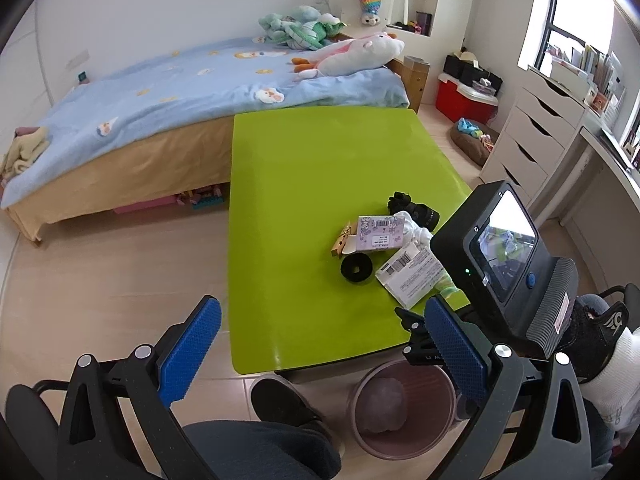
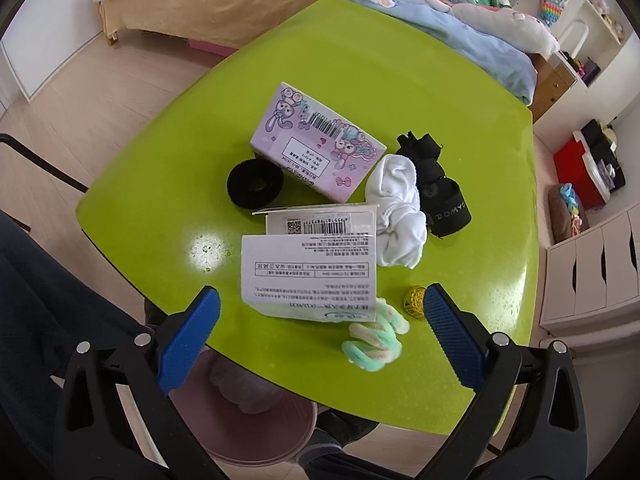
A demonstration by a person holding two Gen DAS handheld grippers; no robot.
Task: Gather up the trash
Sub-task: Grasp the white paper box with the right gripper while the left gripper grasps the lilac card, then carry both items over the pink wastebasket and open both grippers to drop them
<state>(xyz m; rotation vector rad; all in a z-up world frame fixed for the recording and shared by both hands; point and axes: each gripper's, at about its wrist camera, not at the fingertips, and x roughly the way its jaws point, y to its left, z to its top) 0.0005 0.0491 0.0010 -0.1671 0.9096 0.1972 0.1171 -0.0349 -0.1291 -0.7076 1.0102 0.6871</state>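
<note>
The right tool (image 2: 320, 332) is held with its blue pads spread wide above the near edge of the green surface (image 2: 168, 184), nothing clamped between them. A white printed box (image 2: 312, 268) lies just beyond the pads, with a mint and cream fluffy piece (image 2: 376, 340) touching its near right corner. A lilac cartoon box (image 2: 316, 144), a black ring (image 2: 254, 186) and a white cloth (image 2: 400, 216) lie farther off. The left tool (image 1: 320, 356) is seen with its pads apart, empty, over the floor. A pink bin (image 1: 400, 412) stands under the surface's near edge.
</note>
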